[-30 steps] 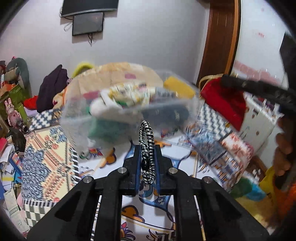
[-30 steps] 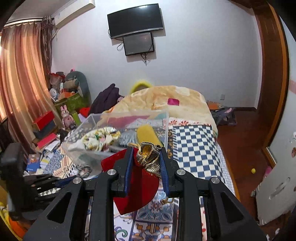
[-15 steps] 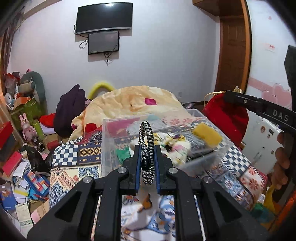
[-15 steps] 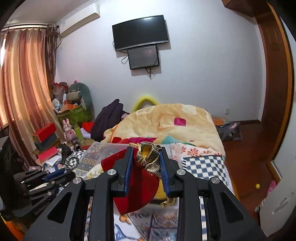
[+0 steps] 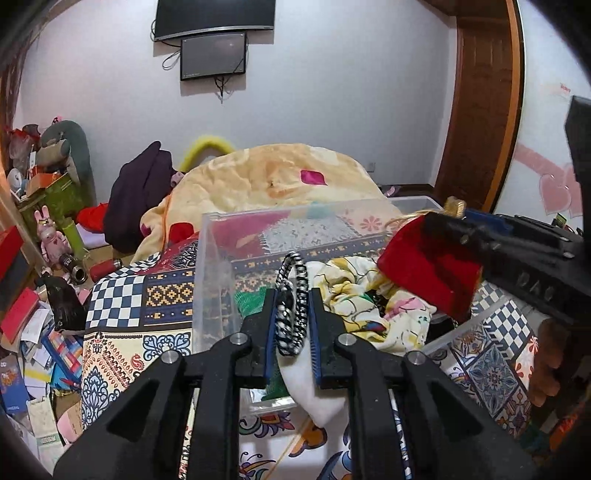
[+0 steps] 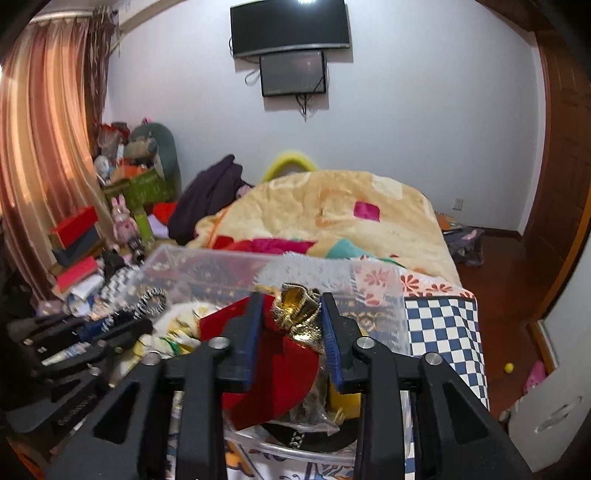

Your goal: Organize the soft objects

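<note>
My left gripper [image 5: 292, 295] is shut on a black-and-white braided hair tie [image 5: 293, 301] and holds it over the near edge of a clear plastic bin [image 5: 214, 258] on the bed. My right gripper [image 6: 293, 299] is shut on the gold neck of a red drawstring pouch [image 6: 273, 369] and holds it over the bin's right side; the pouch also shows in the left wrist view [image 5: 428, 266]. Inside the bin lie a yellow floral cloth [image 5: 354, 291], a green item and a white cloth [image 5: 314, 387].
A patterned bedspread [image 5: 122, 295] covers the bed, with a heaped yellow blanket [image 5: 273, 177] behind the bin. Boxes, toys and papers clutter the floor at left [image 5: 33, 295]. A wooden door [image 5: 476, 103] stands at right. A TV [image 6: 290, 27] hangs on the wall.
Both grippers have dropped and moved in over the bin, which now sits closer and lower in view. The red pouch has come down over the bin's contents. Both grips stay shut.
</note>
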Demonstrator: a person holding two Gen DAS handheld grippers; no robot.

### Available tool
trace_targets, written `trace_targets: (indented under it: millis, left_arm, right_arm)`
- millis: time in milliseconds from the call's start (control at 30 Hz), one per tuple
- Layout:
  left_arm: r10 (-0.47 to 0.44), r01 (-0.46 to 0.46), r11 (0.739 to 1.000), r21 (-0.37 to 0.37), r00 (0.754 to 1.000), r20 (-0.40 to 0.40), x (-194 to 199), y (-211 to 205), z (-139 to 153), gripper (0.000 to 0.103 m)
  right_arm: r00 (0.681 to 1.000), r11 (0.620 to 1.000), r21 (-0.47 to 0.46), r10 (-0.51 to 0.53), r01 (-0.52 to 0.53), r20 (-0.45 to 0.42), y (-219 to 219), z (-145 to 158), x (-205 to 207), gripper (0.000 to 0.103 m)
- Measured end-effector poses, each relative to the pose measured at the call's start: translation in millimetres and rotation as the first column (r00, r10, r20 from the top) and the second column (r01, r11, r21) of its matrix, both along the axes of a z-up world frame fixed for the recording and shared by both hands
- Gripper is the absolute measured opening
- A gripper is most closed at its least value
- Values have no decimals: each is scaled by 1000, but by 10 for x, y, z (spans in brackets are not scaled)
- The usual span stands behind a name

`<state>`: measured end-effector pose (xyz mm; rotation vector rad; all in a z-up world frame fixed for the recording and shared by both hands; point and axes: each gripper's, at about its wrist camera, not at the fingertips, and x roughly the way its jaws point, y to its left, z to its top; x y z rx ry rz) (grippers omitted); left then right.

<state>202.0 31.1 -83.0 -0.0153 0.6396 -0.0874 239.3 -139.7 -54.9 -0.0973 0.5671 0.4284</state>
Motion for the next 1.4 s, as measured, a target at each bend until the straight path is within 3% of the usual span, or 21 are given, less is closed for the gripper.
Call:
trace_targets:
  millis: [67, 167, 467, 800, 1000, 1100, 1167, 1267, 1400]
  left_arm:
    - [-4, 4, 1000, 3, 1000, 6, -17, -4, 5, 30]
    - [-7, 7, 1000, 3, 1000, 11, -58, -4, 19, 37]
    - [-25, 28, 999, -41, 997, 66, -351, 33, 225, 46]
    - [-3, 15, 999, -37, 956, 292, -959, -68, 834, 53]
    - [8, 11, 999, -46, 924, 383, -1254, -111, 1050, 68]
    - [14, 4, 999, -43, 914, 405, -1358, -144, 1094, 84]
    - [22, -7, 999, -38, 905, 425, -1416, -163, 1108, 89]
    - [29, -15, 999, -37, 902, 431, -1463, -162, 1112, 97]
    - [37, -18, 999, -50, 903, 428, -1480, -138, 1110, 98]
  right_arm:
    - [1000, 999, -33, -7, 7, 1, 31, -22, 4, 60]
    - [1000, 998, -56, -3, 4, 24, 19, -21, -44, 72]
    - [997, 999, -22, 41, -39, 72, -140, 253, -272, 74]
    - [976, 994, 81, 59, -77, 208, -309, 672, -699, 76]
    - [957, 986, 127, 72, -111, 282, -345, 800, -950, 85]
    - [948, 984, 137, 69, -116, 311, -351, 812, -1040, 95]
    - [945, 982, 149, 66, -119, 320, -355, 803, -1068, 103]
    - [943, 979, 166, 59, -119, 327, -339, 771, -1090, 103]
    - [940, 981, 158, 50, -109, 338, -327, 723, -1131, 103]
